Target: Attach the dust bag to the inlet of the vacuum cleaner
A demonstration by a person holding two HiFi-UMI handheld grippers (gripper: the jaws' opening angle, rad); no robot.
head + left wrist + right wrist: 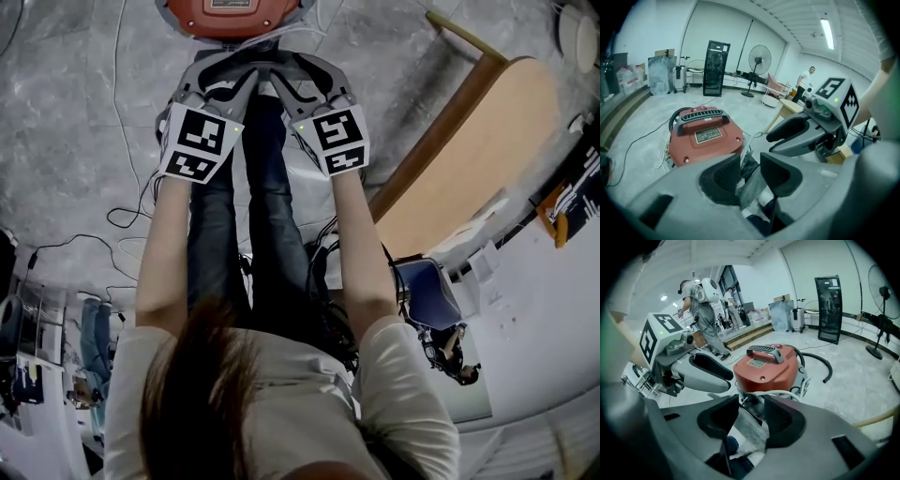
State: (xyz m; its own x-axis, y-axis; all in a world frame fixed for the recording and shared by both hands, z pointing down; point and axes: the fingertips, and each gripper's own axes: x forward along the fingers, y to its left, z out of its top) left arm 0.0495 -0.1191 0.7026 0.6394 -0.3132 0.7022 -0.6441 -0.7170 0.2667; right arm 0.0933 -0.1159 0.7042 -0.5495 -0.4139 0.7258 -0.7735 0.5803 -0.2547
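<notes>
The red vacuum cleaner [234, 14] [705, 138] [766, 369] stands on the grey floor just ahead of both grippers, its black handle on top. A black hose [820, 359] curls behind it. A thin grey dust bag [751, 185] [749, 427] hangs in the narrow gap of each gripper's jaws. My left gripper [225, 80] [750, 171] is shut on one part of it. Close beside it my right gripper [298, 80] [751, 416] is shut on another part. Each gripper shows in the other's view: the right one [772, 140], the left one [727, 380]. The vacuum's inlet is hidden.
The person's jeans-clad legs [267, 234] are below the grippers. A wooden table [469, 141] [787, 108] stands to the right. Cables [131, 216] trail on the floor at left. Further off are a black cabinet [716, 68], a fan [759, 60] and two other people [705, 310] [805, 79].
</notes>
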